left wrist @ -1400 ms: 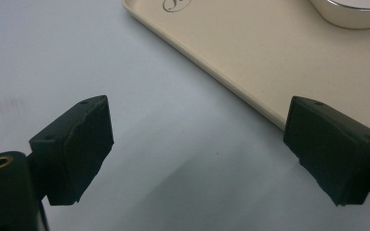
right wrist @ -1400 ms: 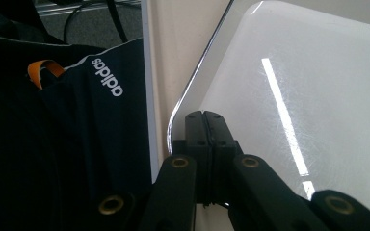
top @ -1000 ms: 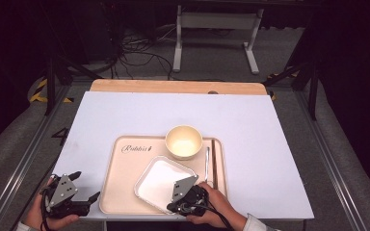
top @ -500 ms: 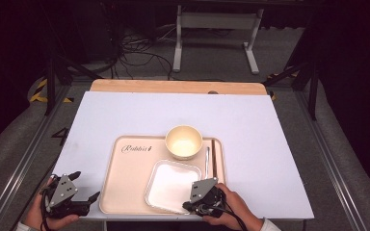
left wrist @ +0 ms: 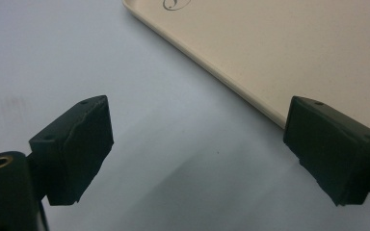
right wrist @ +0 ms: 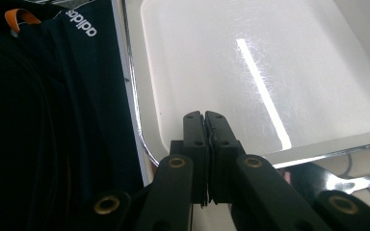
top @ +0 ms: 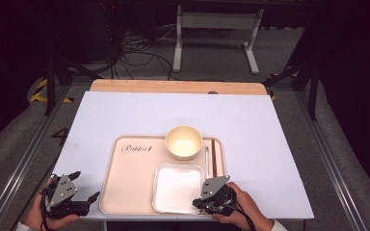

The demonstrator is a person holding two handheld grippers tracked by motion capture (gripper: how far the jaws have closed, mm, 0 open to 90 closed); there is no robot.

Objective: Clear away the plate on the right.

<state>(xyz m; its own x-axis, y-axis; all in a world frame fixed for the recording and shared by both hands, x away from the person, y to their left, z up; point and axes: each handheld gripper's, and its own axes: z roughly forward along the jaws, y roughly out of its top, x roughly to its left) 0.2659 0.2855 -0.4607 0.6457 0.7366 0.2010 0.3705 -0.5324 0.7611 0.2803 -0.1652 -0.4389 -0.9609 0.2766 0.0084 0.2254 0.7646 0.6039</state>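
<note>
Beige tray [top: 130,185], dark cursive lettering at its far left corner. On tray: cream round bowl [top: 183,142], paler inside; white square dish [top: 177,187], shiny silver rim, bright streak of glare across its white floor in right gripper view. Silver spoon [top: 206,156] and brown chopsticks [top: 213,156] along tray's right edge. Pale lavender-blue table cover [top: 250,125] under tray; light wood strip beyond it. Left gripper [top: 84,191] and right gripper [top: 196,203] black, grey plates on top, brass-coloured rivets. Dark garment near dish, white "adidas" print, orange tab.
</note>
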